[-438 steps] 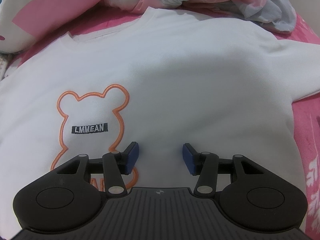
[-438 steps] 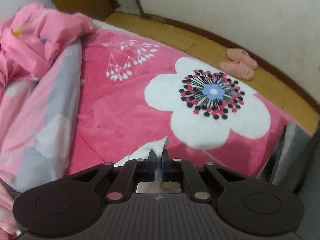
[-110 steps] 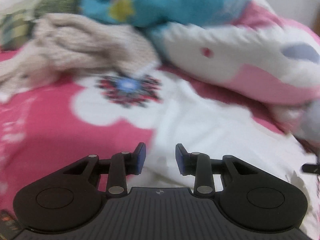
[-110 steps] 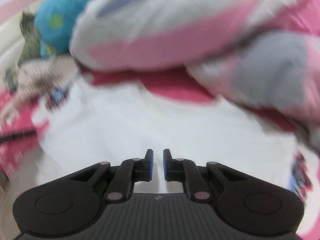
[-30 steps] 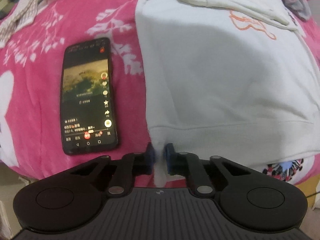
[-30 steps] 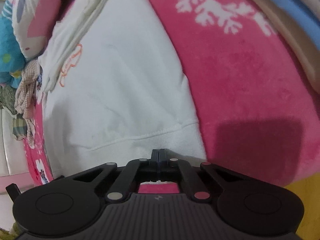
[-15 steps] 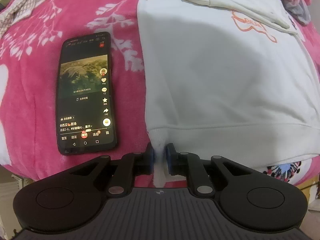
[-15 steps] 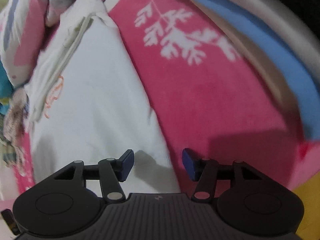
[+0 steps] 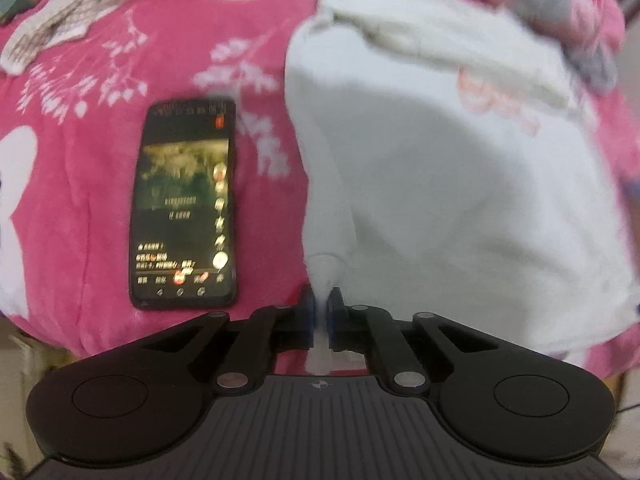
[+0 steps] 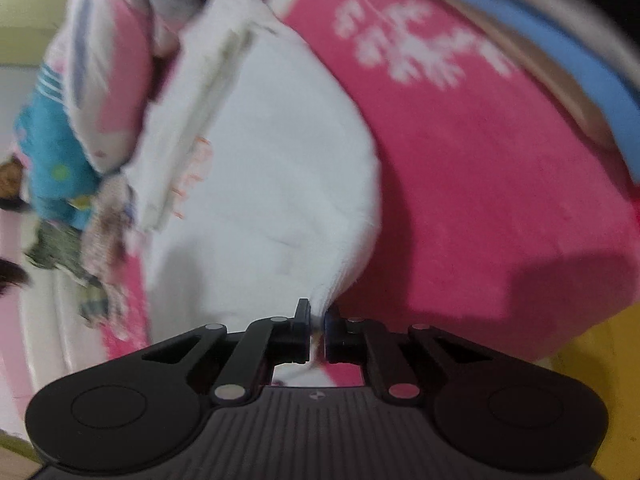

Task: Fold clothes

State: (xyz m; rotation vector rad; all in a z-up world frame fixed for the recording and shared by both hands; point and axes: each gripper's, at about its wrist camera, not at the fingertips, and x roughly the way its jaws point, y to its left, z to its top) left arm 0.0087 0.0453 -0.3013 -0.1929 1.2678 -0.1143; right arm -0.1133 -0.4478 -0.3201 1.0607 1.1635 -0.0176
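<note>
Both views are motion-blurred. The left claw (image 9: pixel 320 306) pinches one bottom corner of the white sweatshirt (image 9: pixel 460 200); the right claw (image 10: pixel 318 316) is closing on the other corner, cloth between its pads. The sweatshirt lies on a pink flowered bed blanket (image 9: pixel 80 160), a lit phone (image 9: pixel 184 204) just beside it. Its orange print (image 9: pixel 496 104) is smeared, half covered by a folded sleeve. Rumpled bedding (image 10: pixel 104 80) lies beyond.

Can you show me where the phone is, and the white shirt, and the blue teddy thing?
phone (image 9: pixel 182 204): left wrist view, middle of its lit screen.
white shirt (image 9: pixel 460 208): left wrist view, plain front.
blue plush toy (image 10: pixel 52 148): right wrist view, its body.
</note>
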